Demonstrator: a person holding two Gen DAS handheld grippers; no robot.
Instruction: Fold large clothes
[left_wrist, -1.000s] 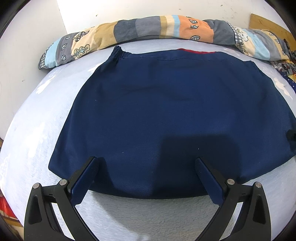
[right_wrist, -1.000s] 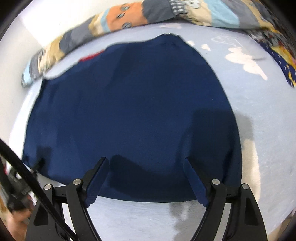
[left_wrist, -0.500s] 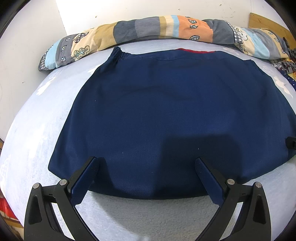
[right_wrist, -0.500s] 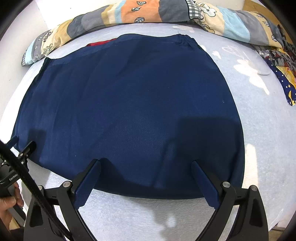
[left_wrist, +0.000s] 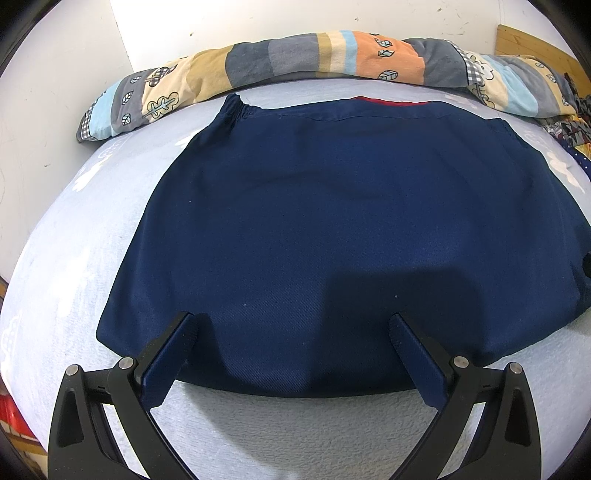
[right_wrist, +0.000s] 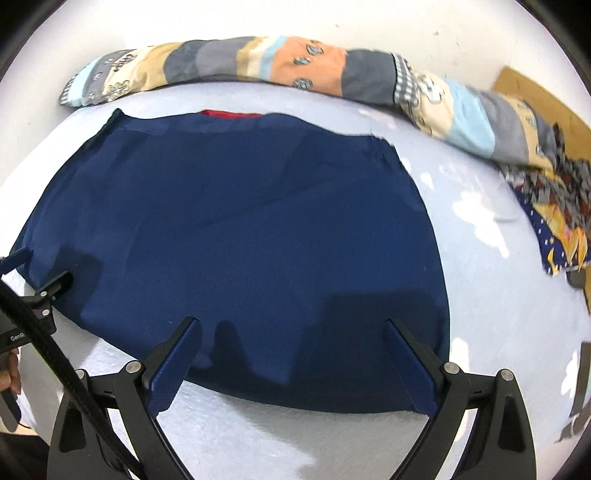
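- Left wrist view: nothing has shifted since half a second ago. The left gripper (left_wrist: 293, 332) hovers with fingers wide apart over the near hem of the navy garment (left_wrist: 332, 221), spread flat on the pale bedsheet (left_wrist: 74, 240). Its right side runs out of frame.
- Right wrist view: the view has swung rightward, now blurred. The right gripper (right_wrist: 291, 338) is spread over the garment's (right_wrist: 240, 229) hem; the patchwork quilt (right_wrist: 295, 66) lies behind.

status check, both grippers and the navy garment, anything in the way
Left gripper open, right gripper open, both empty at the near hem. Navy garment spread flat on the bed, unfolded. Patchwork quilt beyond it, not blocking.
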